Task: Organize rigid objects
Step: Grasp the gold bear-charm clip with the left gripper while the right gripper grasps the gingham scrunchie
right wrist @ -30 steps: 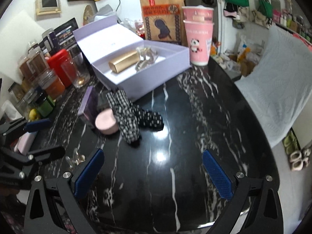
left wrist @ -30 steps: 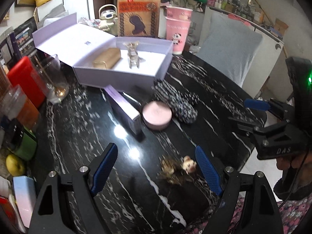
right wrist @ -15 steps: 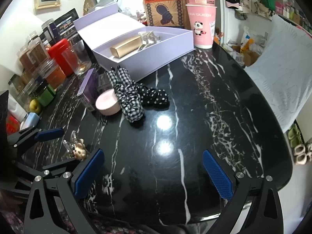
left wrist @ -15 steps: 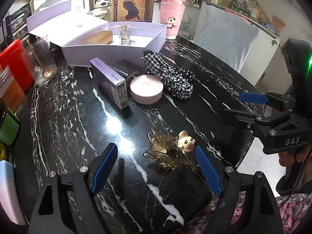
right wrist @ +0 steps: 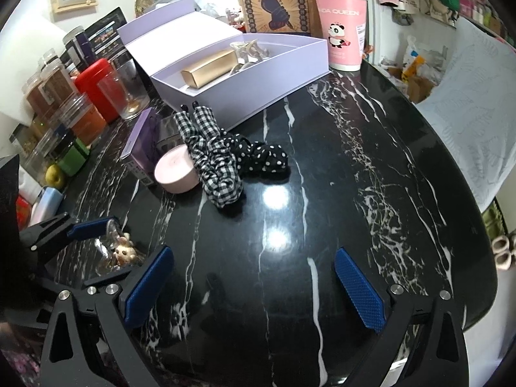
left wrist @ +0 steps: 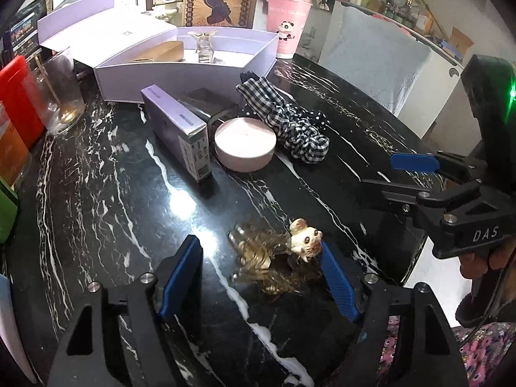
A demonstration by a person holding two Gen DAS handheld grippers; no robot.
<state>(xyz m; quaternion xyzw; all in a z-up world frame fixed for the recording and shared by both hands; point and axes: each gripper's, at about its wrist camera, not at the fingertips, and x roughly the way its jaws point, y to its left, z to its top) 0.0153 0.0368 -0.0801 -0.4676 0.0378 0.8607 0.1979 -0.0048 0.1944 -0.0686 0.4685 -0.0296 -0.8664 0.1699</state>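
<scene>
Left wrist view: black marble tabletop (left wrist: 96, 193) bearing a clear hair clip (left wrist: 271, 258) with a small cream mouse head, lying near the front edge between the two blue pads of the left claw (left wrist: 262, 274); the jaws are closing around the clip, with a gap visible at the left pad, while contact at the right pad cannot be told. Further back: a long lilac carton (left wrist: 180, 132), a round pink tin (left wrist: 245, 143) just beside it, checked and dotted cloth hair ties (left wrist: 290, 125), and an open lilac box (left wrist: 193, 71) already holding a gold case (left wrist: 167, 51) and a clear clip (left wrist: 203, 45). The right claw (left wrist: 403, 174) shows at the right edge, empty. Step in hand, as judged: taking up the mouse clip for the box; the next move calls for the pads to close on the clip's body, not on the mouse head, then a lift and carry to the box. Right wrist view: right claw (right wrist: 254, 287) spread wide over bare tabletop (right wrist: 354, 161), holding nothing; the left claw (right wrist: 96, 248) and clip (right wrist: 122, 250) sit at lower left, partly masked by the near finger. Hard to make out: the clip's transparent teeth against the dark stone, the dark item behind the pink tin (right wrist: 175, 169), and the jars (right wrist: 64, 113) cut off at the left margin.
</scene>
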